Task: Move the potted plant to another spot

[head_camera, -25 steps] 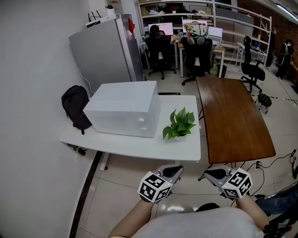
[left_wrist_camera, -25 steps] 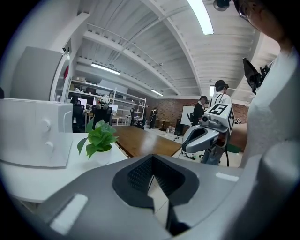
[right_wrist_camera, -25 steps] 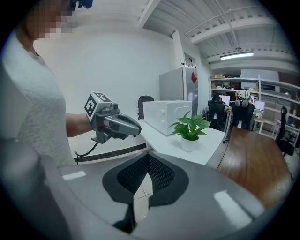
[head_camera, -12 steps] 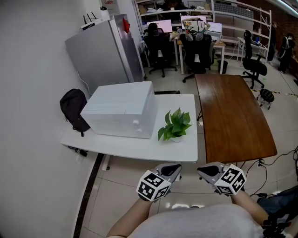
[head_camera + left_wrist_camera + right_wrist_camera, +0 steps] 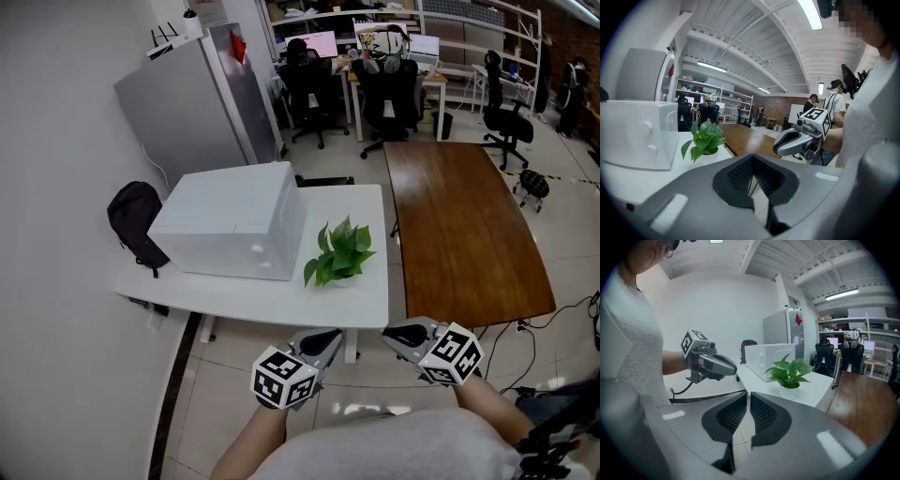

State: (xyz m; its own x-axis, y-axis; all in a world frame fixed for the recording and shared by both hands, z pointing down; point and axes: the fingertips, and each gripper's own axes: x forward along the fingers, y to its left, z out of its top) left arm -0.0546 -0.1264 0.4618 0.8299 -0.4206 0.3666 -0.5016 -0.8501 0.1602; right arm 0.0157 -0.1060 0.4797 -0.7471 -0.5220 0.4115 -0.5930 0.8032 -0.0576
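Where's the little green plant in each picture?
Head view: potted plant mid-frame, by the white table's right edge.
Left gripper view: potted plant left of centre, above the jaws.
Right gripper view: potted plant right of centre, above the jaws.
Shared landmark: the white box beside it, on its left in all three.

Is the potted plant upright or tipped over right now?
Upright: the potted plant stands on the white table, leaves rising.

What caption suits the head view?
Left gripper and right gripper, both shut and empty, face a white table holding the potted plant.
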